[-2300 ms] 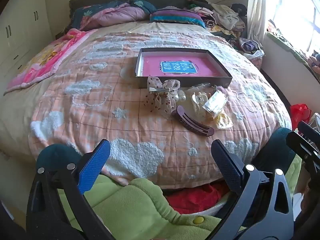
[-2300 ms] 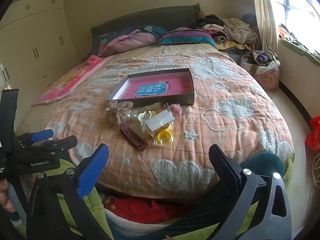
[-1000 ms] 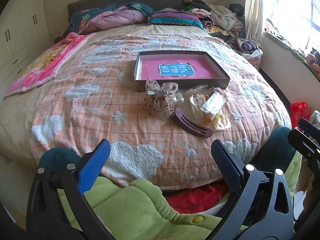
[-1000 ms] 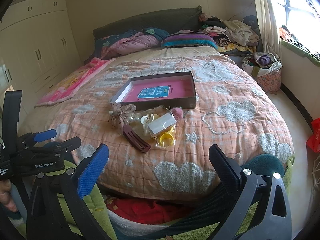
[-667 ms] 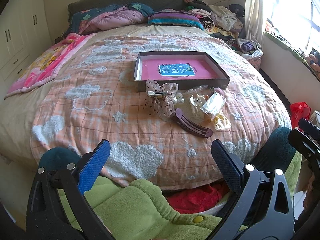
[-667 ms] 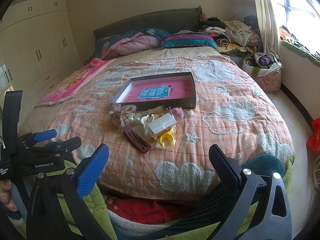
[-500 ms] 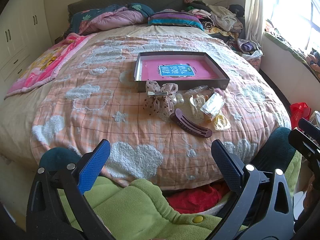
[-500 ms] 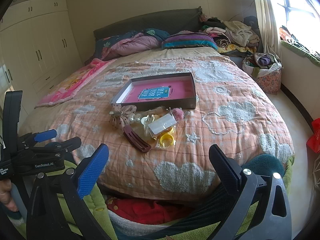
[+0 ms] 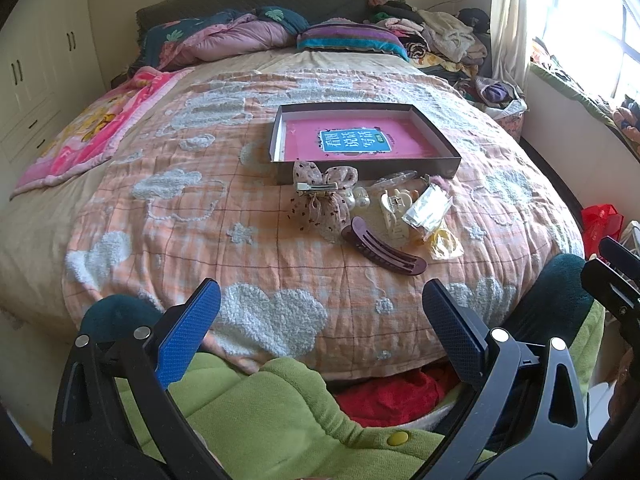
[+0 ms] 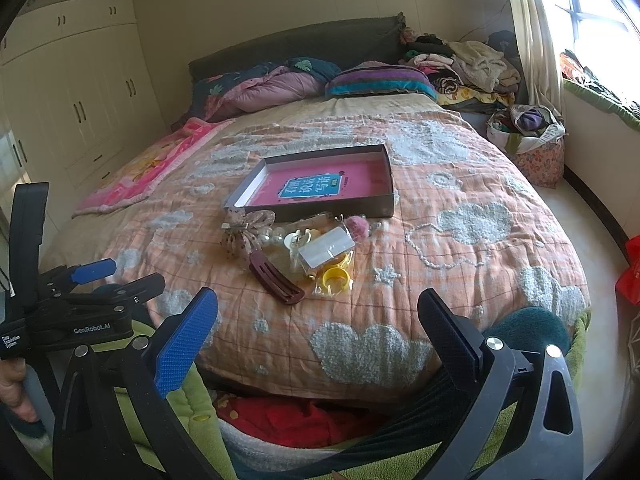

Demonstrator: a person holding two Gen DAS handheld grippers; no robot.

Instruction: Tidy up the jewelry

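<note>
- Currently, left gripper [image 9: 320, 312] sits low in the frame, jaws spread wide, nothing between them; it is well short of the bed items.
- Right gripper [image 10: 318, 318] likewise low in the frame, jaws wide apart, empty.
- Left gripper also shows at the lower left of the right wrist view, a hand [image 10: 14, 384] on its handle.
- Box [image 9: 366, 170] lies open at centre frame on the quilt [image 9: 192, 216], pink liner with a blue label inside.
- Jewelry pile just in front of the box, towards the camera: dotted bow [image 9: 322, 196] at its left, white claw clip [image 9: 395, 204] in the middle, clear packet [image 9: 428, 210] at right.
- Brown clip [image 9: 382, 248] lies nearest the camera, beside a yellow ring [image 10: 336, 279] in plastic.
- Pillows [image 10: 376, 80] at the top of the frame.
</note>
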